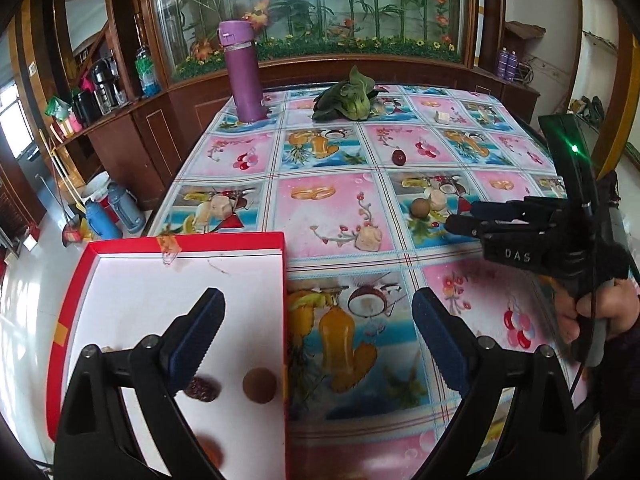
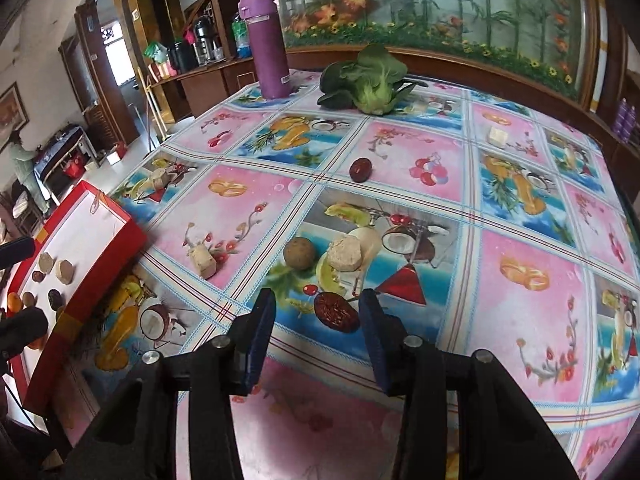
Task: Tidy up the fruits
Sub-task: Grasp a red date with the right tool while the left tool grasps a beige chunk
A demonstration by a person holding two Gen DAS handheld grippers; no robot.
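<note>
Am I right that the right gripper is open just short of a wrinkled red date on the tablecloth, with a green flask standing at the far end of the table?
Not quite: the flask is purple, not green, as the right wrist view shows. The rest holds: the right gripper is open, and the wrinkled red date lies on the tablecloth just ahead of its fingers.

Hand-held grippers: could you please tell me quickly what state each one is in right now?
Left hand-held gripper: open, holding nothing, over the red box's edge.
Right hand-held gripper: open, empty, a red date between its fingers.
</note>
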